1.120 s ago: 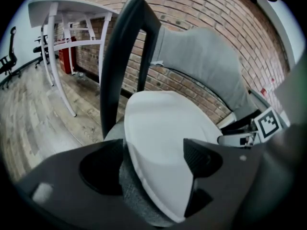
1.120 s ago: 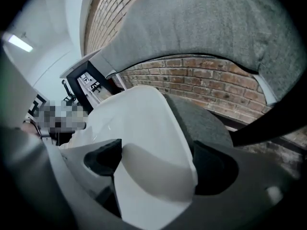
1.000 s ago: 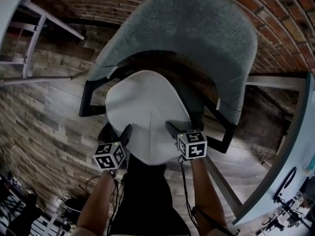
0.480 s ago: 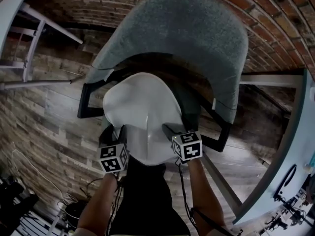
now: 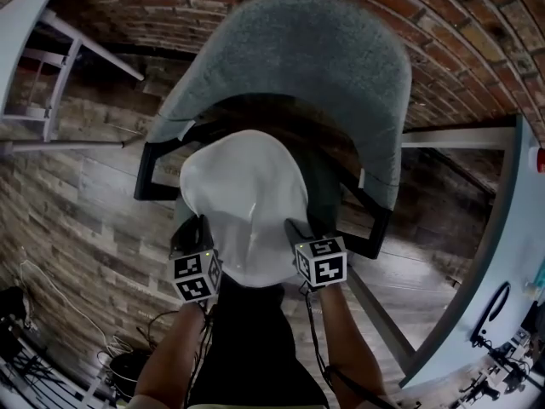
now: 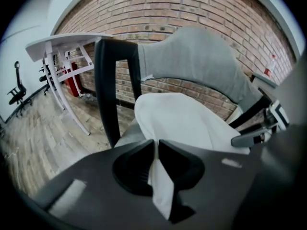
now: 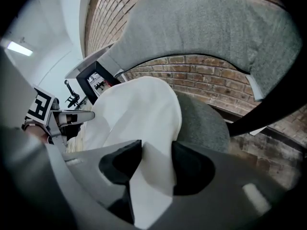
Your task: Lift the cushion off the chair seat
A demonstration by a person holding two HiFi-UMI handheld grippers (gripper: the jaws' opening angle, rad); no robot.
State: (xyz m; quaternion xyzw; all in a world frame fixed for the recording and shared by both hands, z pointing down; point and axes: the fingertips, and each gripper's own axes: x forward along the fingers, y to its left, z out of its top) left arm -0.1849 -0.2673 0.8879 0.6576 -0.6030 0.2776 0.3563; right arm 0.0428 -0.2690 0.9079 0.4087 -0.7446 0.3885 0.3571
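A white cushion (image 5: pixel 245 198) rests on the seat of a grey upholstered chair (image 5: pixel 315 58), and its near edge is bunched and raised. My left gripper (image 5: pixel 201 235) holds the cushion's front-left edge. Its jaws have just been closing, and in the left gripper view they (image 6: pixel 157 151) pinch a thin fold of the cushion (image 6: pixel 187 119). My right gripper (image 5: pixel 298 228) is at the front-right edge. Its jaws have also been closing, and in the right gripper view they (image 7: pixel 156 159) press on a thicker fold of the cushion (image 7: pixel 139 109). The grey seat (image 7: pixel 206 123) shows beside it.
The chair's black arm frame (image 5: pixel 152 177) flanks the seat, close to both grippers. A white table (image 5: pixel 38 66) stands at the left on the wood floor and a light desk edge (image 5: pixel 511 228) at the right. A brick wall (image 6: pixel 192 18) is behind the chair. Cables (image 5: pixel 51 305) lie at the lower left.
Both grippers went from open beside the cushion's front edge to shut on it and rose a little. The cushion's near edge has lifted and narrowed into folds.
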